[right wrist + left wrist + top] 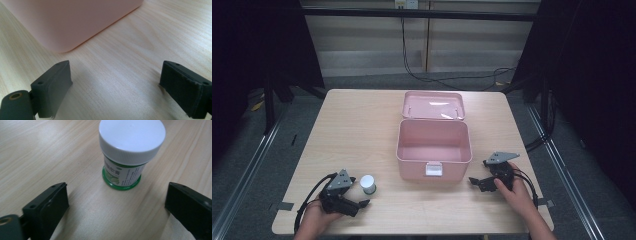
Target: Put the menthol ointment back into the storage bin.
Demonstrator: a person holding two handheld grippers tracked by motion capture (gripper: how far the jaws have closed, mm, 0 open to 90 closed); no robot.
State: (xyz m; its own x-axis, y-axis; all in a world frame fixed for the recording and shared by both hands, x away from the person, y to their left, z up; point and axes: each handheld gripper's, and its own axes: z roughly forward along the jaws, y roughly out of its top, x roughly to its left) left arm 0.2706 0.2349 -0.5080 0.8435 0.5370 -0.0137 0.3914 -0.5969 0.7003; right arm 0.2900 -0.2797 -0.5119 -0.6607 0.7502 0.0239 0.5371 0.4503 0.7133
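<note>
While the pink box (434, 148) stands open in the middle of the table (357, 125), its lid (433, 105) thrown back behind it, a small white-capped jar (128, 155) sits upright on the wood well to the box's left, just ahead of the left gripper (117, 202). That gripper's jaws are spread wide with the jar between and beyond them, touching neither. The right gripper (115, 87) rests near the box's front right corner, jaws likewise parted and holding nothing. The jar looks like rigid plastic, probably light, though whether it is full cannot be judged from here. Its ribbed cap should give better purchase than the glossy green-and-white label below, which may slip. The cap overhangs the body, so closing on the cap's knurled side, or just under its rim, seems safest; being short and upright, it could tip if nudged off-centre.
</note>
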